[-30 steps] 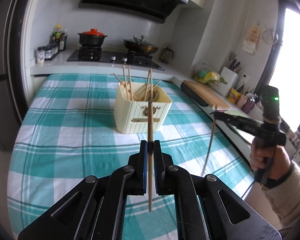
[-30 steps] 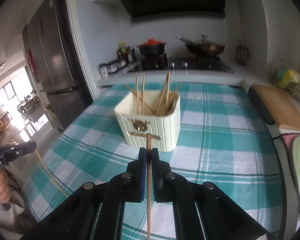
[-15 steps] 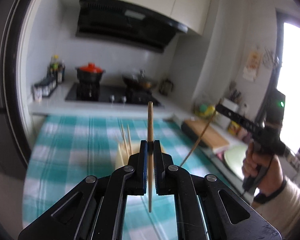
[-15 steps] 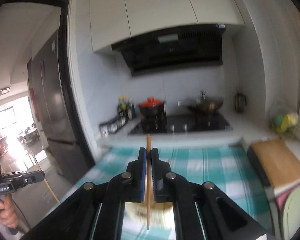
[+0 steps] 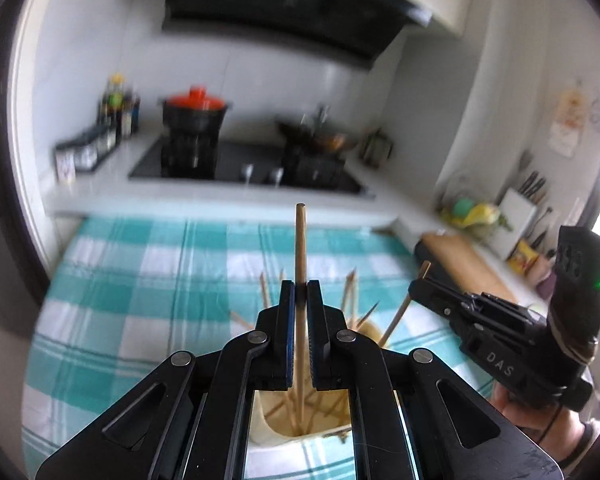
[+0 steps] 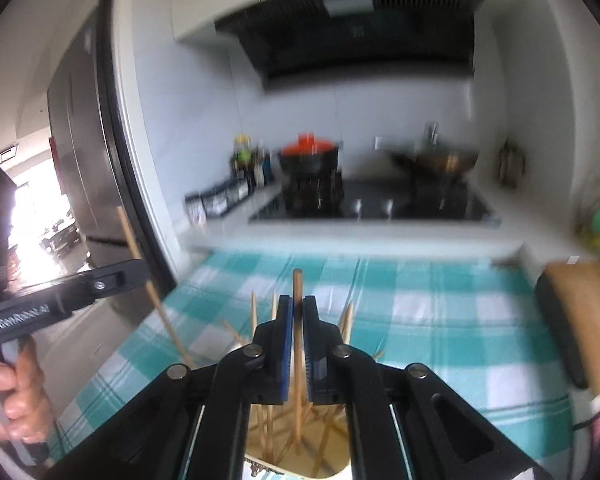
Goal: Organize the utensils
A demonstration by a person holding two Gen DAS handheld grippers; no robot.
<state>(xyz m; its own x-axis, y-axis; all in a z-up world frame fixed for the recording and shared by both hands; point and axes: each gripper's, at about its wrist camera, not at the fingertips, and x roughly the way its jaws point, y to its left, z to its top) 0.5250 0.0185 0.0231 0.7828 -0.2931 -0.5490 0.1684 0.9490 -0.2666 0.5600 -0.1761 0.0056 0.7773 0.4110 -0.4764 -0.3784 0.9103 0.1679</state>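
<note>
Both grippers have advanced to directly above the cream holder (image 5: 276,426). Left gripper (image 5: 301,292) is clamped on one upright chopstick (image 5: 300,240); right gripper (image 6: 296,308) is clamped on another chopstick (image 6: 297,286), both lower tips inside the holder on the checked tabletop (image 5: 140,280).

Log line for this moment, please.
left gripper: shut on chopstick | right gripper: shut on chopstick | both over holder

Both wrist views look forward and down along their tongs, close over the holder (image 5: 300,420); both share the checked table (image 6: 440,320) and the stove (image 5: 240,164).
</note>
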